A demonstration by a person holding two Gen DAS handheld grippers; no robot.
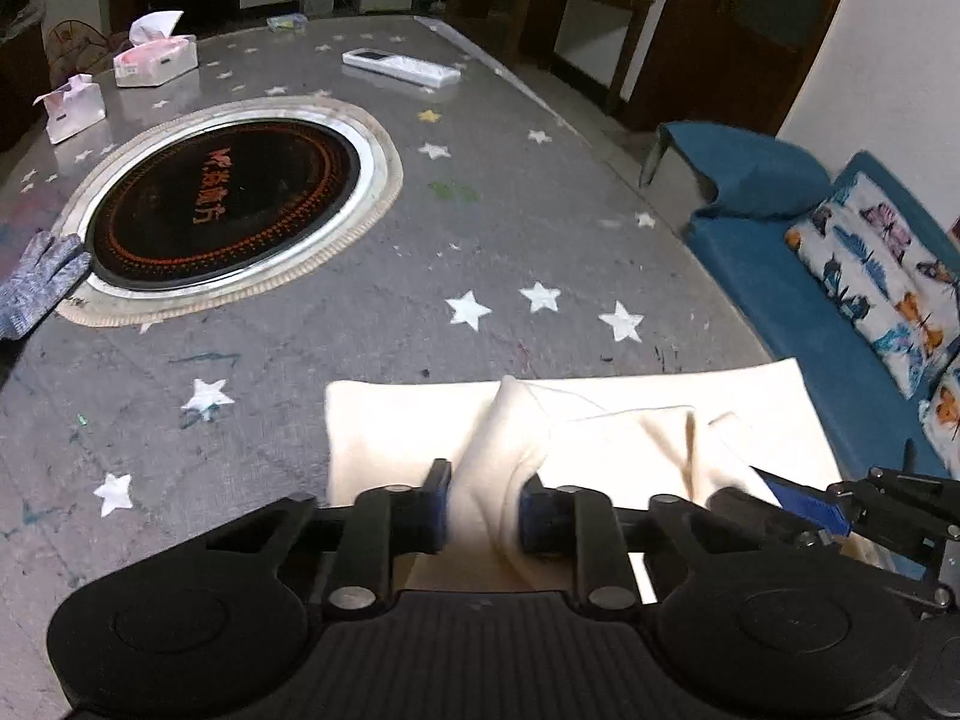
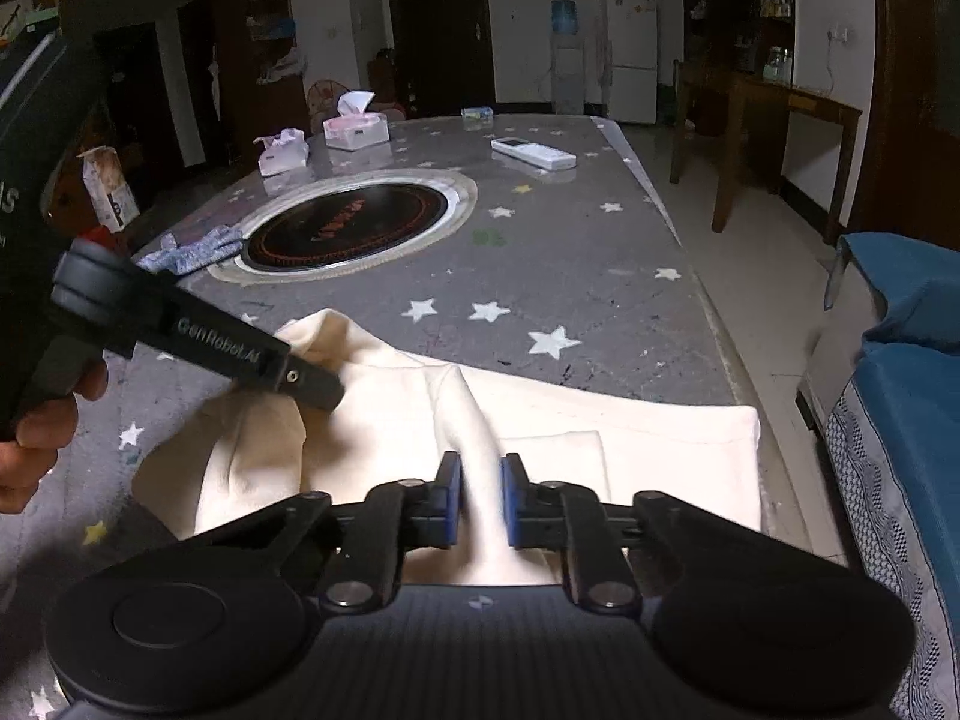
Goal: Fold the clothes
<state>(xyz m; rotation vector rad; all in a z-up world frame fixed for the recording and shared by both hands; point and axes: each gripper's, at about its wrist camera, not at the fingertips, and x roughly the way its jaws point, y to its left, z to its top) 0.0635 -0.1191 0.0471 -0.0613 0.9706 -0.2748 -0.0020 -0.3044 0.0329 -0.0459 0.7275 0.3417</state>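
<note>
A cream garment (image 1: 396, 432) (image 2: 660, 438) lies partly folded at the near edge of the grey star-patterned table (image 1: 540, 228). In the left wrist view, my left gripper (image 1: 485, 501) is shut on a raised ridge of the cream cloth, which bunches up between its blue pads. In the right wrist view, my right gripper (image 2: 481, 495) is shut on another pinched ridge of the same garment. The left gripper's black body (image 2: 198, 342) shows at the left of the right wrist view, held by a hand (image 2: 36, 432). The right gripper's blue fingertip (image 1: 810, 507) shows at the right of the left wrist view.
A round black induction hob (image 1: 222, 204) sits set into the table's middle. Beyond it are tissue boxes (image 1: 156, 60), a white remote (image 1: 402, 67) and a blue-grey glove (image 1: 36, 282). A blue sofa with a butterfly cushion (image 1: 876, 276) stands right of the table.
</note>
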